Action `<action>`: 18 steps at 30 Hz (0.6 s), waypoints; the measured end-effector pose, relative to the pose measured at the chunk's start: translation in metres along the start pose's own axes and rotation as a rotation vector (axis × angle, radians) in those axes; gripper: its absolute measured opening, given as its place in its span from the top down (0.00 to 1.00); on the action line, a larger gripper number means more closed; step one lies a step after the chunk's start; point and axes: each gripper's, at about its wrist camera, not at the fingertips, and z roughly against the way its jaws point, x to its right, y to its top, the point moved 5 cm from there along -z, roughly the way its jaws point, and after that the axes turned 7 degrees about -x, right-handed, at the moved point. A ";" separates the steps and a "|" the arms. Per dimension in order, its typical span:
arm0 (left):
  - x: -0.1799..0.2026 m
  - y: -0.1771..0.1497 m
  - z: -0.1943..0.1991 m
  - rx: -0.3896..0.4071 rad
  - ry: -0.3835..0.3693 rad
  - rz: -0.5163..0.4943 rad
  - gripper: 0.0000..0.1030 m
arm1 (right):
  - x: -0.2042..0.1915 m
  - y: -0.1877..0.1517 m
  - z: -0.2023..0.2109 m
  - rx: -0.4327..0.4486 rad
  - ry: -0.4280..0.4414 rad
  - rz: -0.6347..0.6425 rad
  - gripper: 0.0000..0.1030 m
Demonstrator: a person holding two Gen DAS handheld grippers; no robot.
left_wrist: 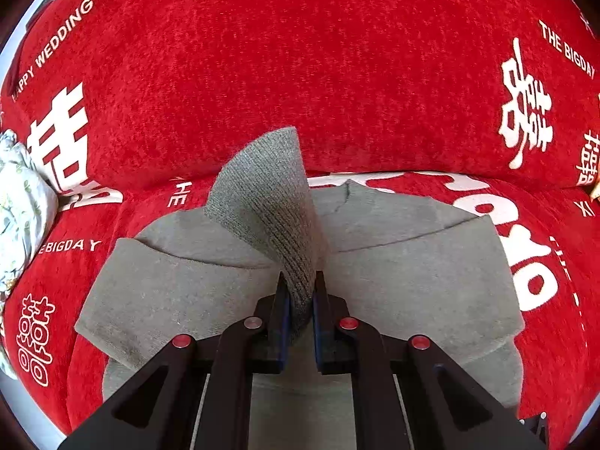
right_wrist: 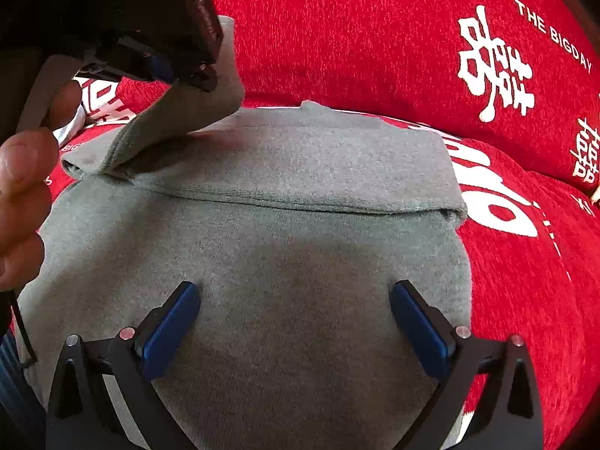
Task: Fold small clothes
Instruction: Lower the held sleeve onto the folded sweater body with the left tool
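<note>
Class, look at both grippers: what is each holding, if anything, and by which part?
The left gripper pinches the grey sweater's ribbed sleeve cuff, lifted over the body. The right gripper is open above the sweater, holding nothing.

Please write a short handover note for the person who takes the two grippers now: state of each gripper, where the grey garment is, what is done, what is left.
Left gripper: shut on the ribbed sleeve cuff, held lifted above the garment.
Right gripper: open, fingers spread over the body of the grey sweater, holding nothing.
The sweater lies flat on the red sofa cover.
Done: the right-side sleeve already lies folded across the body.
Left: probably lay the held sleeve across too, release, then fold the body.
</note>
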 end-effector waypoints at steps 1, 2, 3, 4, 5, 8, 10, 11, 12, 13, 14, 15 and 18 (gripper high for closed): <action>0.003 0.000 0.000 -0.002 -0.003 -0.004 0.89 | 0.000 -0.001 0.000 0.001 0.000 0.000 0.01; 0.004 0.000 0.001 -0.003 -0.005 -0.007 0.89 | 0.000 -0.001 0.001 0.001 0.001 -0.001 0.01; 0.007 0.000 0.002 -0.003 -0.007 -0.012 0.89 | 0.000 -0.001 0.001 0.002 0.001 -0.001 0.01; 0.009 -0.001 0.002 -0.001 -0.007 -0.018 0.89 | 0.000 -0.002 0.001 0.003 0.002 0.000 0.01; 0.011 -0.001 0.003 -0.001 -0.007 -0.022 0.89 | 0.000 -0.002 0.001 0.004 0.002 0.001 0.01; 0.019 -0.002 0.005 0.001 -0.010 -0.040 0.89 | 0.000 -0.003 0.003 0.007 0.002 0.002 0.01; 0.025 -0.003 0.006 0.001 -0.012 -0.052 0.89 | 0.000 -0.004 0.004 0.008 0.001 0.004 0.01; 0.026 -0.003 0.006 0.001 -0.012 -0.056 0.89 | 0.000 -0.005 0.005 0.008 0.001 0.005 0.01; 0.029 -0.003 0.007 0.001 -0.013 -0.061 0.89 | 0.000 -0.005 0.005 0.008 0.001 0.006 0.01; 0.031 -0.003 0.007 0.001 -0.013 -0.066 0.89 | 0.000 -0.006 0.006 0.009 0.002 0.007 0.01; 0.032 -0.003 0.007 0.001 -0.013 -0.069 0.89 | 0.000 -0.007 0.007 0.011 0.004 0.007 0.01; 0.034 -0.004 0.007 0.000 -0.014 -0.072 0.89 | 0.000 -0.008 0.008 0.012 0.005 0.007 0.01; 0.040 -0.005 0.006 -0.004 -0.020 -0.080 0.89 | 0.001 -0.011 0.009 0.016 0.005 0.007 0.01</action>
